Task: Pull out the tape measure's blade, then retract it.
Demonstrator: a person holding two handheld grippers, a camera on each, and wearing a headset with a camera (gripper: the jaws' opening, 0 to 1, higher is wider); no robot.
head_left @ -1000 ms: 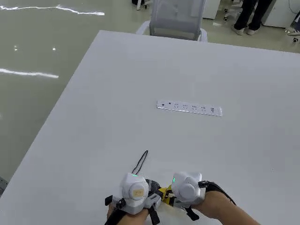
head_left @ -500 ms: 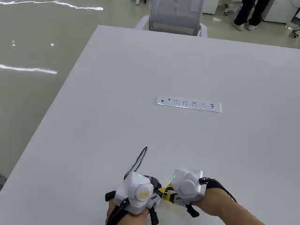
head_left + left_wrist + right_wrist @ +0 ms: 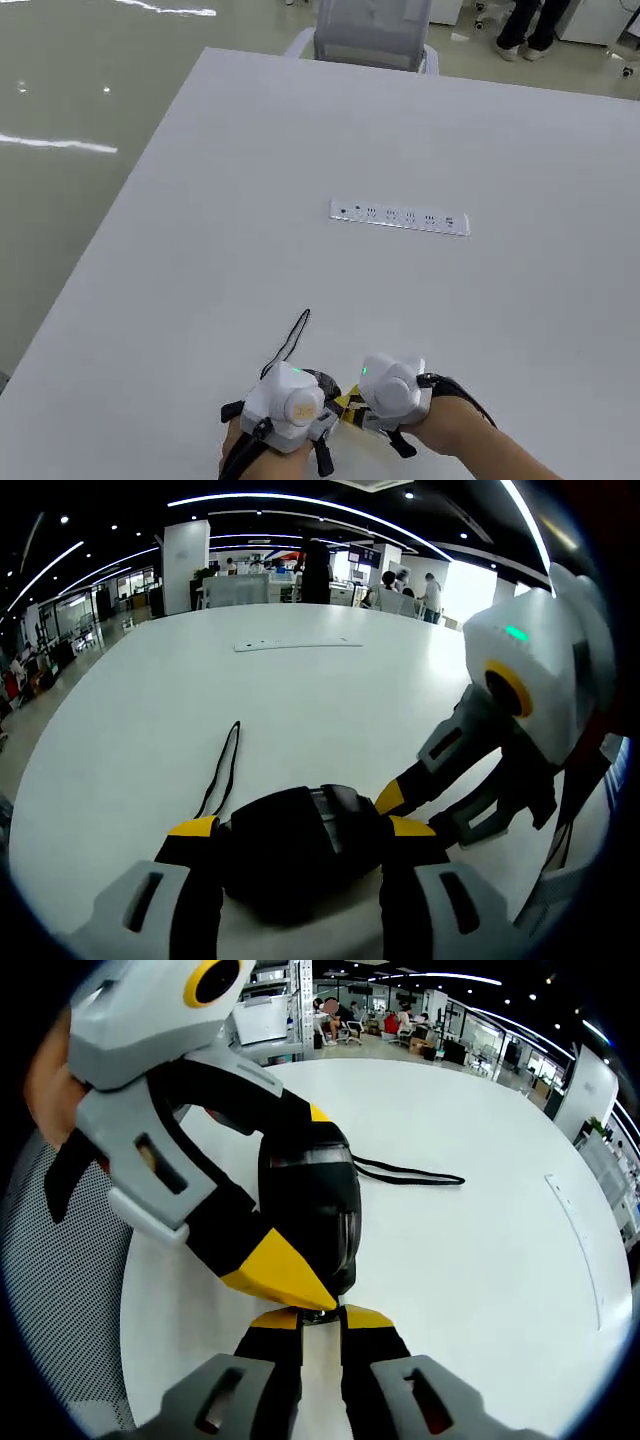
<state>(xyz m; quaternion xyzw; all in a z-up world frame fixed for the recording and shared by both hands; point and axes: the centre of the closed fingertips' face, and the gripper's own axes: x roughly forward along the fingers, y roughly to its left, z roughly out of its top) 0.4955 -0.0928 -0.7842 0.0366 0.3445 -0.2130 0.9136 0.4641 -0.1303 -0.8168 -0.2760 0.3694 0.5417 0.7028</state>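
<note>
The left gripper (image 3: pixel 300 827) is clenching the black tape measure (image 3: pixel 290 865) between its two yellow-tipped fingers (image 3: pixel 195 828), one pressing on each side of the case. The tape measure is sitting low over the white desk (image 3: pixel 250 200), close to its near edge, between the two grippers. In the right gripper view the right gripper (image 3: pixel 320 1318) is meeting the tape measure (image 3: pixel 310 1200) from the opposite side. Its fingers (image 3: pixel 275 1320) are drawn almost together with only a thin slit between them, and their tips are touching the case's lower edge. I cannot tell whether they are pinching the blade's tip. The case's thin black strap (image 3: pixel 292 340) is lying in a loop on the desk, trailing away from the grippers. Farther up the desk, well apart, a white power strip (image 3: pixel 400 217) is lying flat, and a grey chair (image 3: pixel 370 35) is standing at the far edge.
</note>
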